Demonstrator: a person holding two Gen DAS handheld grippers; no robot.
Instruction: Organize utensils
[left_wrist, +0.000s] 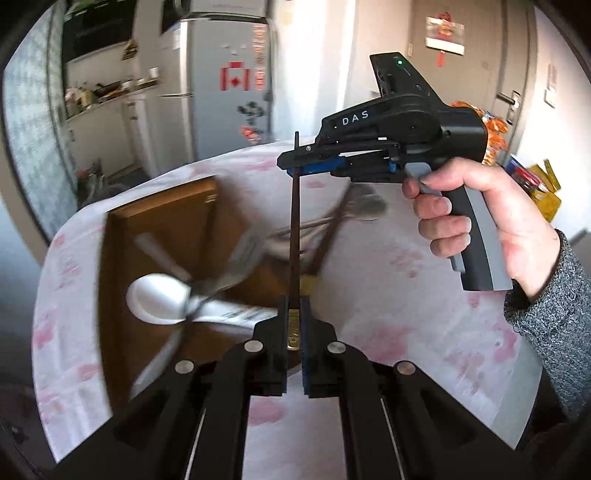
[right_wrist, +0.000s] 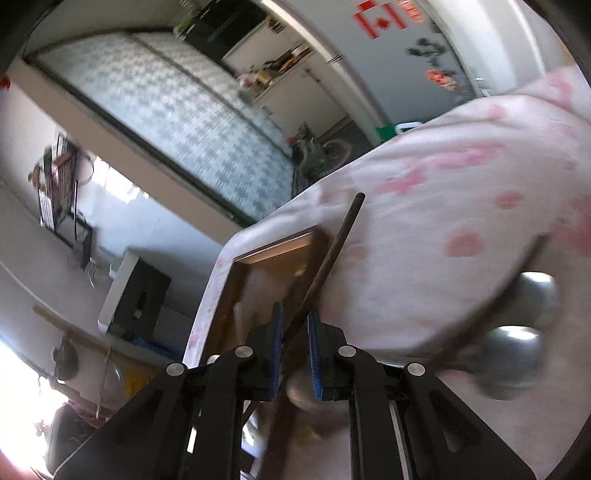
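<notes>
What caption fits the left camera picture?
Both grippers, left gripper and right gripper, hold one dark chopstick above the wooden tray.

- On the black body of my right gripper (left_wrist: 293, 160), seen from my left wrist view, white letters spell "DAS".
- The fridge (left_wrist: 221, 81) door carries a red and white Canadian flag sticker (left_wrist: 234, 78) with a maple leaf; my right wrist view catches the same flag at the top edge.
- Red stickers higher on that fridge door and the red hanging on the far door (left_wrist: 445, 35) are too blurred for me to read.
- The chopstick (left_wrist: 294, 229) has a gold band at its end, its marking unreadable.
</notes>
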